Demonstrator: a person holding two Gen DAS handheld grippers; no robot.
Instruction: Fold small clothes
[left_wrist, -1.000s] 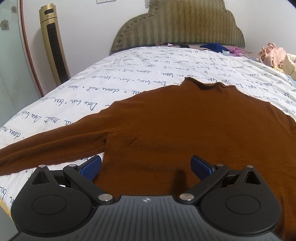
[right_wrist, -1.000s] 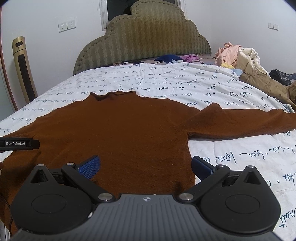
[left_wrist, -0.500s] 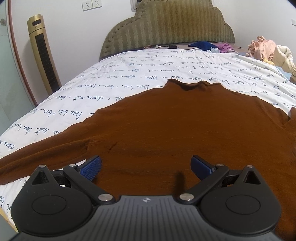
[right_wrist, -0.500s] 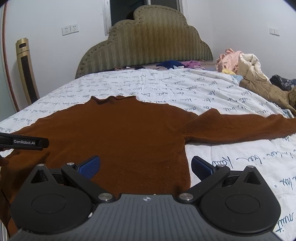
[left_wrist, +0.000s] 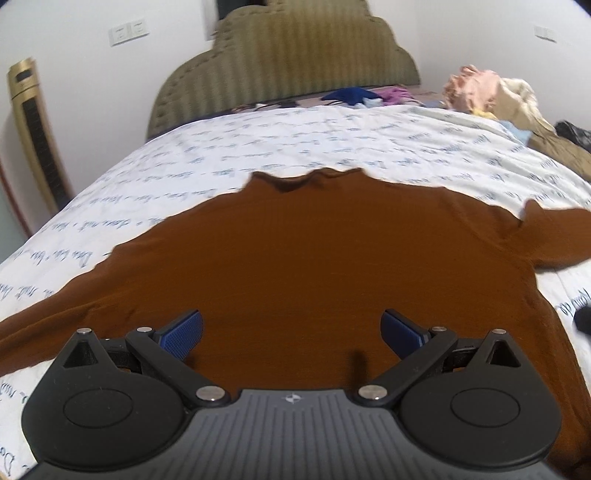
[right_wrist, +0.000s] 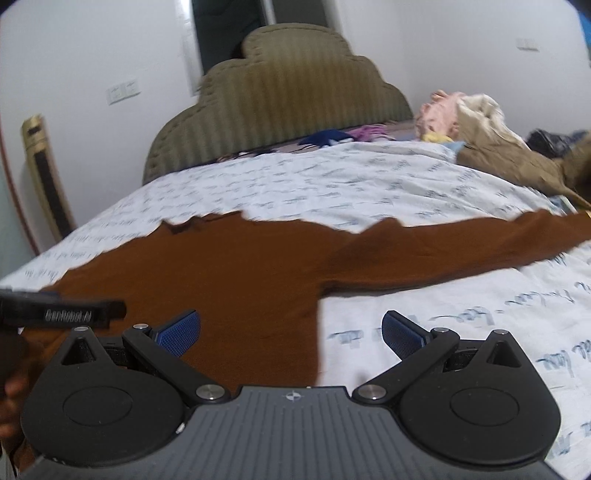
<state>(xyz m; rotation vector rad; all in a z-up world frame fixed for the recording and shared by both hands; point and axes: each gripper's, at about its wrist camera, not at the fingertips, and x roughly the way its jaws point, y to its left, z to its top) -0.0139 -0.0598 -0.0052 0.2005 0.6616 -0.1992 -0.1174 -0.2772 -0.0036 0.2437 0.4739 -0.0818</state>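
Folding has not begun: your sweater (left_wrist: 314, 258) lies flat on the bed (left_wrist: 258, 147), both sleeves out, with left tongs (left_wrist: 291, 330) and right tongs (right_wrist: 291, 330) released and empty.

Clothes pile (right_wrist: 491, 147) crowds far right; bedsheet (right_wrist: 424, 306) prob. free elsewhere.

Dim indoor light, soft shadows. Motion blur on script print of white bedsheet (right_wrist: 369, 192) and padded olive headboard (left_wrist: 280, 62). Fisheye bends edges, corners dark.
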